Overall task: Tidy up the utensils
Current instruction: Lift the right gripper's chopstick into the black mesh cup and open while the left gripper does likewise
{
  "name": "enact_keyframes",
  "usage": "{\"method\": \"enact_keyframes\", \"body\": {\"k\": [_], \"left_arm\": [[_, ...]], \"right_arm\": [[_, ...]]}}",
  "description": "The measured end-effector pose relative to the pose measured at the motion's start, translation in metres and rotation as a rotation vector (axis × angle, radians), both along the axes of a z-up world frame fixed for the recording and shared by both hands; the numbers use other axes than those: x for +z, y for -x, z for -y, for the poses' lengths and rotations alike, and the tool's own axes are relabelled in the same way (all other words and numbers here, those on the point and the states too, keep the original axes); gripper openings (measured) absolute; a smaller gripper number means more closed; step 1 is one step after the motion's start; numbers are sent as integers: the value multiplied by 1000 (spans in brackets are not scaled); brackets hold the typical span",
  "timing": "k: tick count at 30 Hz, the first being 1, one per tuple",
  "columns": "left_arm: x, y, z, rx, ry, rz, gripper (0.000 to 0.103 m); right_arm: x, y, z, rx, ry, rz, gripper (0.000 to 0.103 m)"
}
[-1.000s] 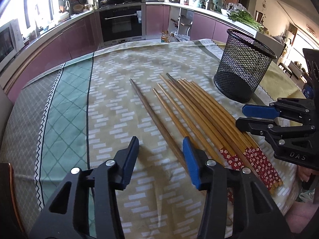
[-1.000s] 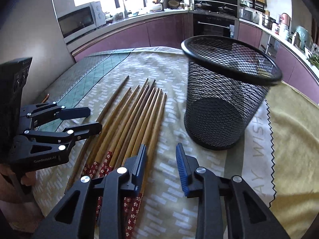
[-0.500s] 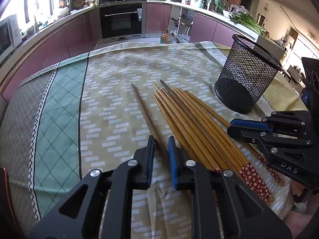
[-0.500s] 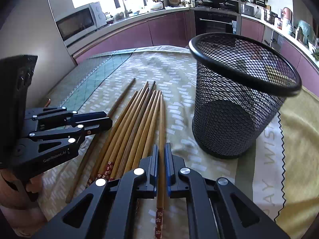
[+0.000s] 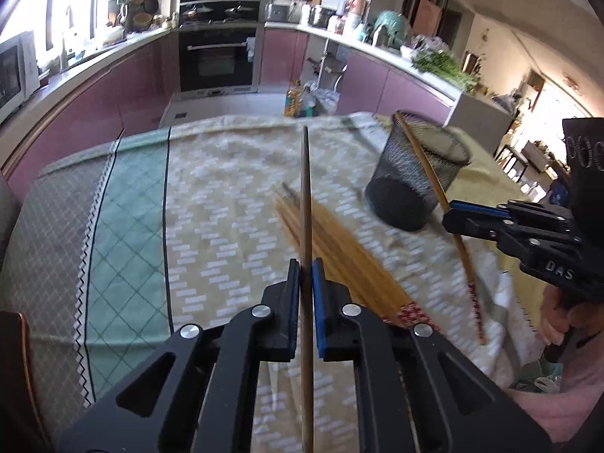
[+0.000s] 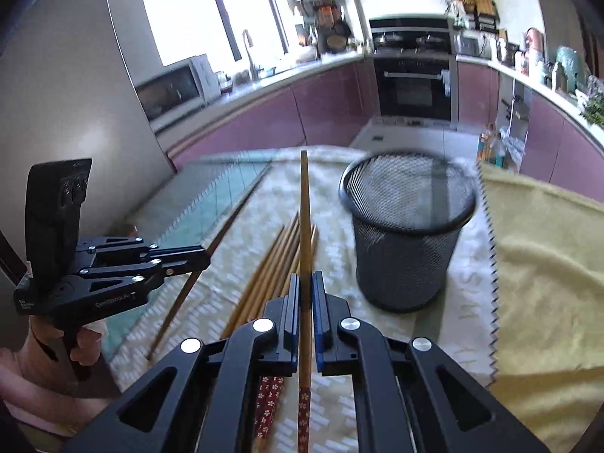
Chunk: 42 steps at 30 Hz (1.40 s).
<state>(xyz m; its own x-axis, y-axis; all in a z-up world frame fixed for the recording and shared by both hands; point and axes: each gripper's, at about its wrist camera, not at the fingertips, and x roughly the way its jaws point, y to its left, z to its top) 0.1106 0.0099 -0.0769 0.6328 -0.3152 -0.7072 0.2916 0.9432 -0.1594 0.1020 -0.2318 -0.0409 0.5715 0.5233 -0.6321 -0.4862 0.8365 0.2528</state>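
Change: since half a second ago, both claws have been raised off the cloth (image 5: 211, 204), each with one chopstick lifted clear of the bundle (image 5: 339, 249).
Left claw (image 5: 306, 275): clenched on a plain chopstick (image 5: 306, 196), which is gripped near its middle and points straight ahead.
Right claw (image 6: 305, 290): clenched on a chopstick (image 6: 305, 219) with a red flowered handle; the handle end trails back under the claw.
Cup (image 6: 407, 234): a black mesh cup, upright, open mouth up, just right of the bundle.
Key relation: the cup is seen ahead and to the right of both claws; the right claw is judged the nearer.
Axis: both sticks are held along the fingers, nearly level, so tipping down toward the cup mouth seems called for.
Bundle: the remaining chopsticks are left lying on the cloth, left of the cup.
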Motion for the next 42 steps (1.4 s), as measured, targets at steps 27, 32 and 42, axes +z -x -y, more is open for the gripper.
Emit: {"method": "enact_keyframes", "body": {"k": [27,32,42], "left_arm": [[174,-16,70,-170,205,363,7],[155,-38,95,-189,159,301,7],[80,-73,111,-229,96,127,7]], "right_arm": [[120,-25,71,-118,-134,334,5],[102,-46,67,-116,-83,275,5],[56,-76,49,-72,7,71,5]]}}
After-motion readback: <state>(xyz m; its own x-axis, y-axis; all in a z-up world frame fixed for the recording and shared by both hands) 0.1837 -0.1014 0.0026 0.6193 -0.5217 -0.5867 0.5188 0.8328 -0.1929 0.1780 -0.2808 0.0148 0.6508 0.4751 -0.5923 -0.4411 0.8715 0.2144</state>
